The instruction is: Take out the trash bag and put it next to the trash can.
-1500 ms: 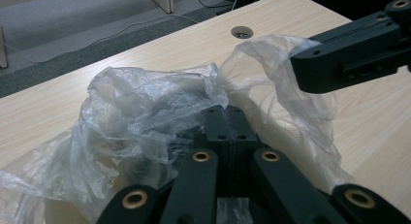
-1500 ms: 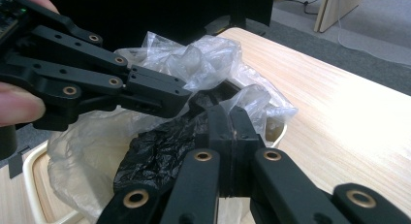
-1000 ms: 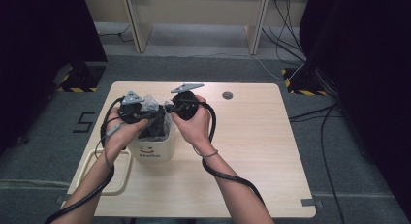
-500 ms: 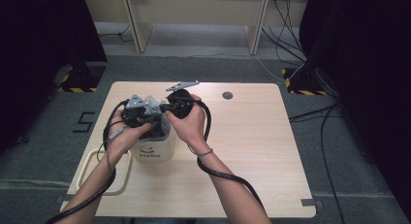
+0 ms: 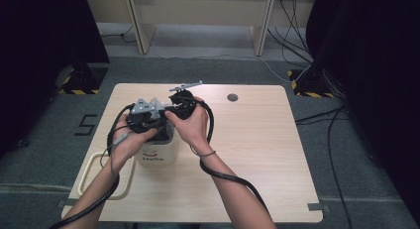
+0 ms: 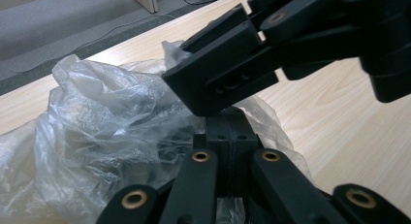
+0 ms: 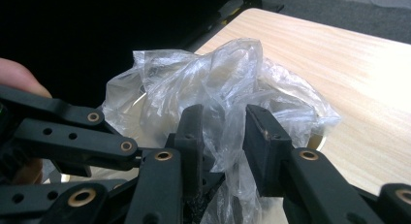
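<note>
The table is evenly lit from above, with dark surroundings and faint shadows. Soft glare is seen on the plastic bag; nearby jaws are rendered slightly blurred.

A crumpled clear plastic bag lines my white bin, which stands upright near the left edge of the wooden table; the bag's wrinkled top bunches loosely above the bin's rim.
</note>
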Tool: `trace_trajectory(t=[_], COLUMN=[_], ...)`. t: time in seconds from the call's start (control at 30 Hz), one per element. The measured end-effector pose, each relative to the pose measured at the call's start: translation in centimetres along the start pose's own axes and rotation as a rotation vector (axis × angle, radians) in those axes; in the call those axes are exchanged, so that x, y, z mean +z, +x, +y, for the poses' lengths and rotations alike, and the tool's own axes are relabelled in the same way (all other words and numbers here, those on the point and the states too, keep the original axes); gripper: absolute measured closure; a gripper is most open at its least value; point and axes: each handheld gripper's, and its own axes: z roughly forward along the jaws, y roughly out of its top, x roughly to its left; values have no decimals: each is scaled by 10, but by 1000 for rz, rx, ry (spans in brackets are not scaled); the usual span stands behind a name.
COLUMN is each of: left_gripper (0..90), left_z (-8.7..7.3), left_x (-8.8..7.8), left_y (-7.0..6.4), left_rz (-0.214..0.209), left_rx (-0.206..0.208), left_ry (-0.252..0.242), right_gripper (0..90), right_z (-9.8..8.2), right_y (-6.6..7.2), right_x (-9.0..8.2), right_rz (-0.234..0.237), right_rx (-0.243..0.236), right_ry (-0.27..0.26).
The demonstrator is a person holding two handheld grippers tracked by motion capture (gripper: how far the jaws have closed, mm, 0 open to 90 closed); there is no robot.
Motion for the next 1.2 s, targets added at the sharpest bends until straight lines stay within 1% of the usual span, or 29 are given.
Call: trace_trajectory(t=[0.13, 0.23, 0.43, 0.6, 0.67, 0.73, 0.8, 0.9, 1.03, 1.07, 1.13, 1.2], left_gripper=[894, 894, 894, 894, 892, 882, 837, 784, 657, 625, 565, 525], left_z=[0, 0, -1, -2, -3, -4, -4, -5, -5, -5, -6, -8], left_x=[-1, -2, -3, -3, -3, -4, -6, -11, -15, -16, -19, -21], left_y=[-1, -2, -3, -3, -2, -2, -2, -1, 1, 1, 1, 0], left_rz=[3, 3, 5, 7, 7, 4, 3, 14, 35, 40, 38, 35], left_rx=[6, 15, 19, 22, 21, 10, 6, 8, 13, 11, 19, 18], left_ry=[-3, -3, -1, 0, -2, -11, -20, -33, -47, -57, -66, -78], right_gripper=[697, 727, 761, 879, 899, 900, 900, 900, 900, 900, 900, 900], right_z=[1, 2, 3, 2, 1, 1, 1, 0, -1, -1, -1, -2], right_y=[-2, -2, -3, -2, -2, -1, 1, 1, 0, 0, 0, 0], right_x=[3, 4, 7, 9, 10, 10, 9, 9, 6, 6, 6, 5], right_rz=[-3, -4, -7, -8, -14, -26, -44, -53, -56, -57, -62, -63], right_rx=[15, 23, 28, 17, 2, -14, -35, -50, -48, -50, -55, -52], right_ry=[15, 24, 43, 59, 66, 56, 47, 28, -5, -10, -23, -36])
